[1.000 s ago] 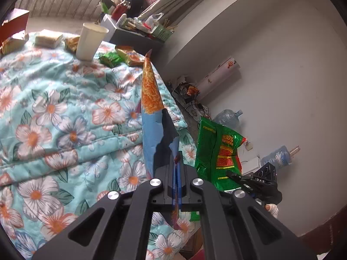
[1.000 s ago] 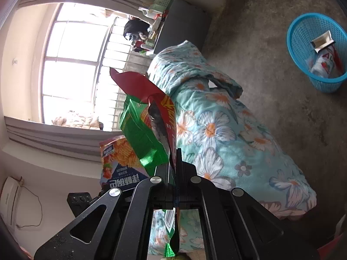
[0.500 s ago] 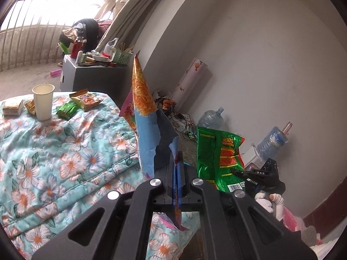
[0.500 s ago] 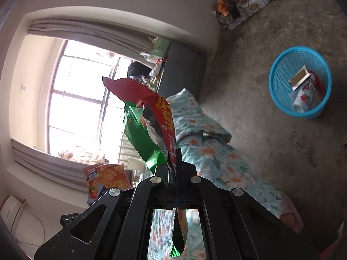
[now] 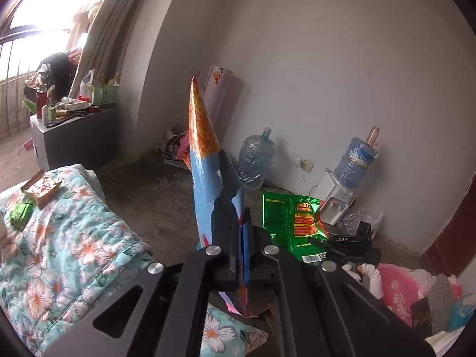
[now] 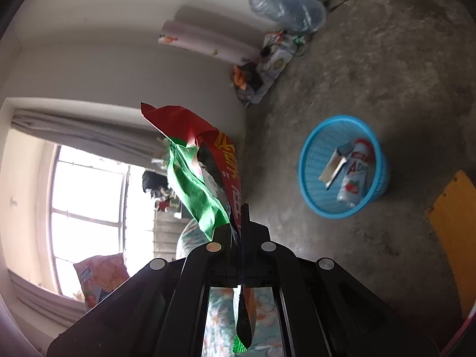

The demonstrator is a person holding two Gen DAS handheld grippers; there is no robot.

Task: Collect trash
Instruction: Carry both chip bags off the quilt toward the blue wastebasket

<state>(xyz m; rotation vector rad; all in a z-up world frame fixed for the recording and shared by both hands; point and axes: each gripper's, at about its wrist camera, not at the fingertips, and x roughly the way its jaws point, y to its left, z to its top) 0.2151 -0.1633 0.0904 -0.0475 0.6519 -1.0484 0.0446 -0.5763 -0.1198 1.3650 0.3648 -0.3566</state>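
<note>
My left gripper (image 5: 242,226) is shut on a blue and orange chip bag (image 5: 205,154) that stands up between its fingers. My right gripper (image 6: 239,223) is shut on a green and red snack bag (image 6: 202,175); the same bag shows in the left wrist view (image 5: 293,223), low right of centre. The blue chip bag also shows in the right wrist view (image 6: 99,276) at lower left. A blue mesh trash basket (image 6: 312,190) stands on the concrete floor to the right of the right gripper, holding a carton and a white bottle. A brown wrapper (image 5: 41,187) and a green packet (image 5: 19,214) lie on the floral quilt (image 5: 74,238).
Two water jugs (image 5: 255,160) (image 5: 355,163) stand by the wall, one on a dispenser. A grey cabinet (image 5: 71,136) with clutter stands at the left. A rolled mat (image 6: 205,41) leans on the wall. An orange board (image 6: 452,232) lies at the right.
Both grippers have swung away from the bed toward the floor and wall, still holding their bags. The blue basket has come closer to the centre of the right wrist view.
</note>
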